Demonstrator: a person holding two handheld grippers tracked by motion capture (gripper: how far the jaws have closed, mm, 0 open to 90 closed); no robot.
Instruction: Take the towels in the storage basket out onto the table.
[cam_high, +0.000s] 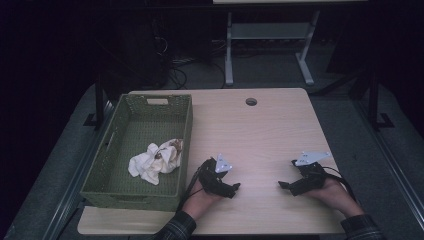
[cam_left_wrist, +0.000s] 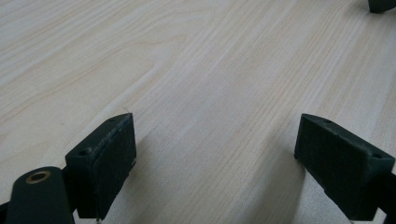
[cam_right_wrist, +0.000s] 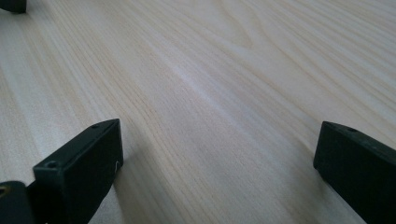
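Grippers' jaws wide apart on table (cam_high: 260, 125), cloth (cam_high: 156, 162) half-crumpled.

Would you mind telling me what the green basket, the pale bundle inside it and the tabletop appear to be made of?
The green basket looks woven, perhaps wicker or plastic strands: its walls show a fine plaited texture, matte. The pale bundle seems soft cloth, crumpled into folds, with a brownish patch I cannot identify. The tabletop looks like light wood or a wood-grain laminate, smooth, with long grain lines in both gripper views.

matt wood table (cam_left_wrist: 196, 70), woven basket (cam_high: 100, 165), cloth (cam_high: 156, 161)
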